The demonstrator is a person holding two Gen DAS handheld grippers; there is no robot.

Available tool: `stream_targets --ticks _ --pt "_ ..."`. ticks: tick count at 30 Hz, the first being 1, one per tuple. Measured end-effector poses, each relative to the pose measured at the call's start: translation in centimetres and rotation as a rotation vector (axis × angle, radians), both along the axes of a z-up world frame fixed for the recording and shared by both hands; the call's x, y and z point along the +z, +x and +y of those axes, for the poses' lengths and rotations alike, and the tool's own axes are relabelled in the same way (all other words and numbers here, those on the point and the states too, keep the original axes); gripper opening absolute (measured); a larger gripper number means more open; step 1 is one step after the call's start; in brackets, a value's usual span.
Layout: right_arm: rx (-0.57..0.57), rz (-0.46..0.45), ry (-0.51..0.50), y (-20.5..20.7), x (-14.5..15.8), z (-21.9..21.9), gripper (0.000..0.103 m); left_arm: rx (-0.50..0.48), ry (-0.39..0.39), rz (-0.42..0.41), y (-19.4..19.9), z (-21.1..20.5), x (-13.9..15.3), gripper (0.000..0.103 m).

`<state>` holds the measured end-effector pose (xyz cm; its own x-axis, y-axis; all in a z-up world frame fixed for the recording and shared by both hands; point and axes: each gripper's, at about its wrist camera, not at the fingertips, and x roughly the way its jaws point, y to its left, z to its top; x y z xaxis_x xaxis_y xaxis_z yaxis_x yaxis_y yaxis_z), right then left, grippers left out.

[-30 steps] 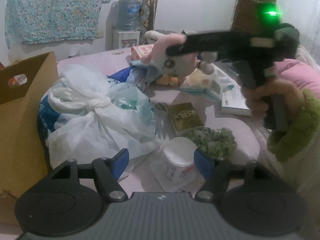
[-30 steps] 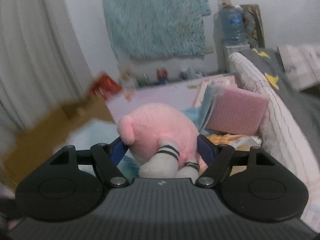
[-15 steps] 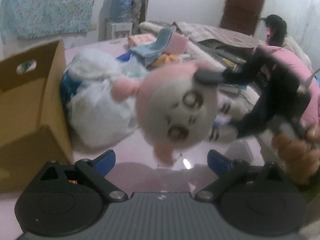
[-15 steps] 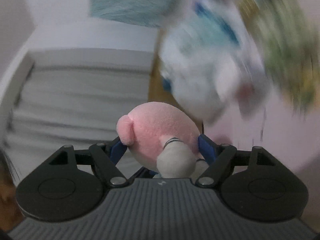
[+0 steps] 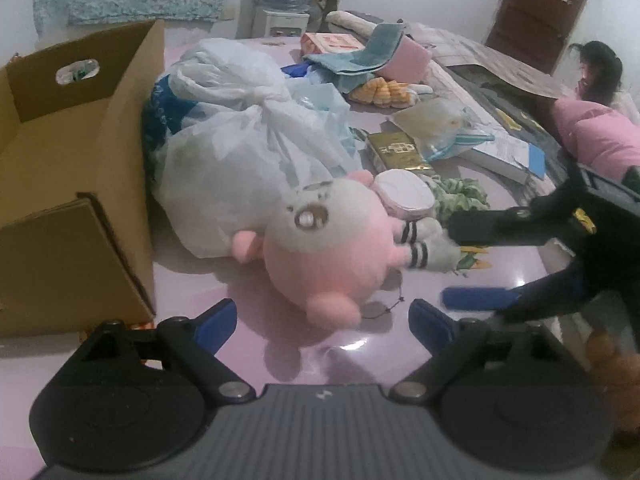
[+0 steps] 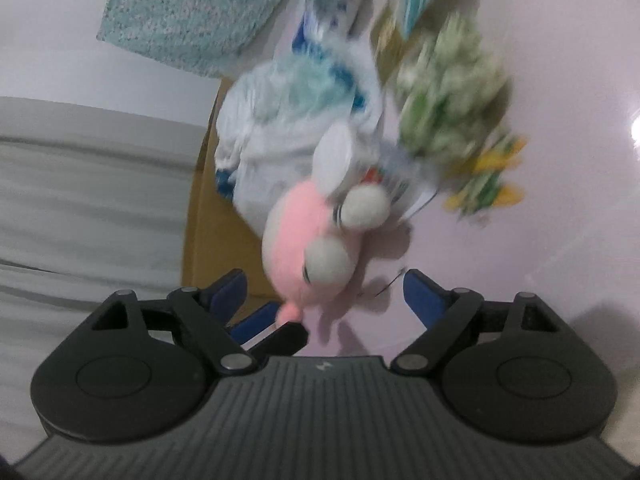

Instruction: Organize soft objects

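Left gripper (image 5: 322,322) nearest, jaws apart after narrowing, empty. Plush toy (image 5: 328,252) lay on pink table (image 5: 248,344) beyond. Right gripper (image 5: 456,262) at right, jaws just widened, clear of toy. Tied plastic bag (image 5: 240,152) and cardboard box (image 5: 76,184) farther left.

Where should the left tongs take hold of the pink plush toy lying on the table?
Probably across the round pink body of the plush toy, coming straight on from the near side. It lies on its side right ahead of the open left tongs; the body is the widest soft part, whereas the small feet point toward the right tongs.
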<state>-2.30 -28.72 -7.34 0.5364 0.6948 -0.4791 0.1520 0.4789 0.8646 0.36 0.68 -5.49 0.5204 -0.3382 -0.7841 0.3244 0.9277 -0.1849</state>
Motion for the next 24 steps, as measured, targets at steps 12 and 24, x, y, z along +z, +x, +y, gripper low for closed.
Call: stream_targets --ticks 12,24 --pt "-0.06 -0.162 -0.211 3.9 1.1 -0.5 0.039 -0.014 -0.052 0.004 0.1 0.4 0.1 0.053" --pt "0.129 0.044 -0.029 0.9 -3.3 3.2 0.032 0.087 -0.057 0.009 0.7 3.4 0.1 0.057"
